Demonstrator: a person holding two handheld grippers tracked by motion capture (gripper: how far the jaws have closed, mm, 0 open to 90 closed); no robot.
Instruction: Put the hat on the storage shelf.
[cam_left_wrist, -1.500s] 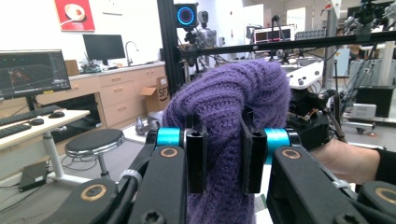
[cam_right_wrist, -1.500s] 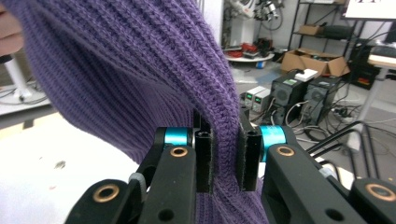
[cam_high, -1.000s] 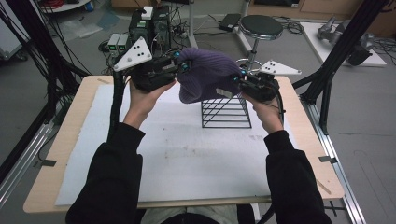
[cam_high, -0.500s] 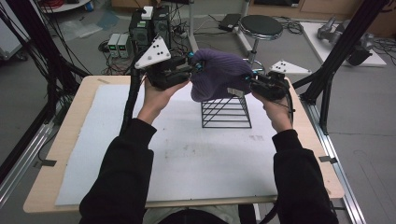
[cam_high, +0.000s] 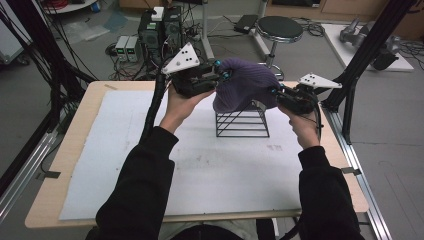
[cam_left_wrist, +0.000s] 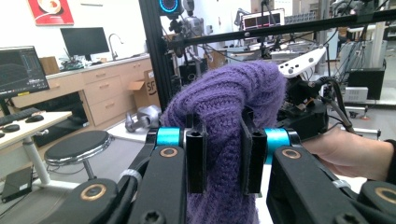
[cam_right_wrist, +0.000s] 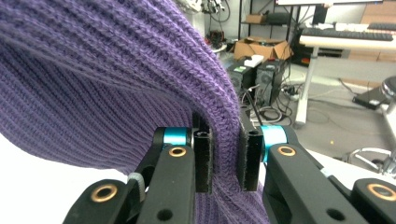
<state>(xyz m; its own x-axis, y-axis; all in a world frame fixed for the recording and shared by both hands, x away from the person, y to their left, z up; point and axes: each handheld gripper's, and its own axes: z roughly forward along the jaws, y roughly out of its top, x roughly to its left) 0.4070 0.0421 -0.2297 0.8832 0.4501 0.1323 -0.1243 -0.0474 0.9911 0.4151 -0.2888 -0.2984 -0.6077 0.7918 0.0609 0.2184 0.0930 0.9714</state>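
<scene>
Purple hat (cam_high: 245, 85) stretched crosswise above wire rack (cam_high: 242, 120) | left gripper (cam_high: 220, 75) clamps one edge | right gripper (cam_high: 274, 92) clamps the other | forearms raised

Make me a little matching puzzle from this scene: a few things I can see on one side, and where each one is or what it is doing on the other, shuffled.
Things:
1. purple knit hat
2. black wire rack
3. round stool
4. left gripper

Places or states:
A. stands on the white sheet on the table, under the hat
B. on the floor beyond the table's far edge
C. held up in the air between two grippers
D. shut on the hat's edge, a grey three-cornered plate on top

Pairs: 1-C, 2-A, 3-B, 4-D
</scene>
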